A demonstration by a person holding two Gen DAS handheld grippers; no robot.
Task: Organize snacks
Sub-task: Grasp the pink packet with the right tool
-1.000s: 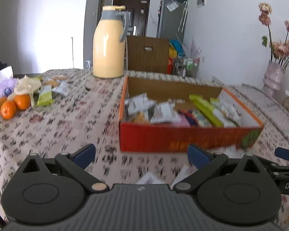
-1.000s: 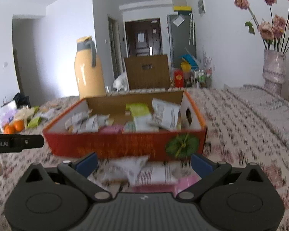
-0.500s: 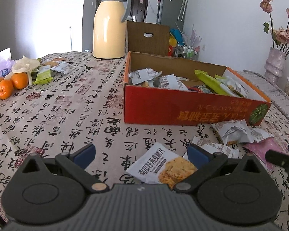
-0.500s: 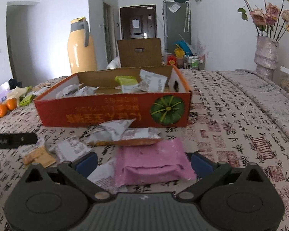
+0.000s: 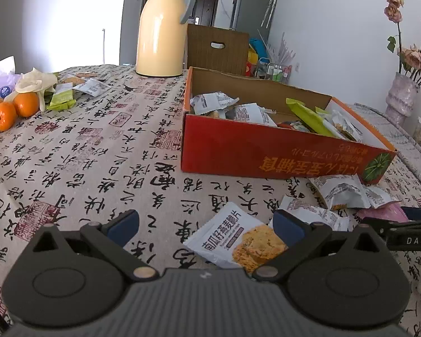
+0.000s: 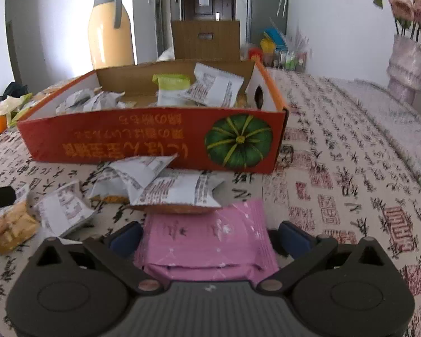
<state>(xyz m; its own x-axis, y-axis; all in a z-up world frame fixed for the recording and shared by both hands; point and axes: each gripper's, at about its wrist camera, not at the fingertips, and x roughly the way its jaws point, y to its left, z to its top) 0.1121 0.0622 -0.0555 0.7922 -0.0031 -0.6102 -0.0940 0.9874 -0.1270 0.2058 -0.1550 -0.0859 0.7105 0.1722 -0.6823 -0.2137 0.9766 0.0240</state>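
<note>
An orange cardboard box holds several snack packets. Loose packets lie on the tablecloth in front of it. My left gripper is open, low over the table, with a white cracker packet between its fingers toward the right one. My right gripper is open and straddles a pink packet lying flat on the cloth; the fingers stand wide of it on both sides. White packets lie just beyond the pink one. The right gripper's finger shows at the right edge of the left wrist view.
A yellow thermos stands behind the box. Oranges and more packets lie at the far left. A vase of dried flowers stands at the right. A brown box sits beyond the table.
Both grippers have dropped lower and closer to the loose packets. The pink packet now lies between the right fingers, the cracker packet between the left ones. Both stay open.
</note>
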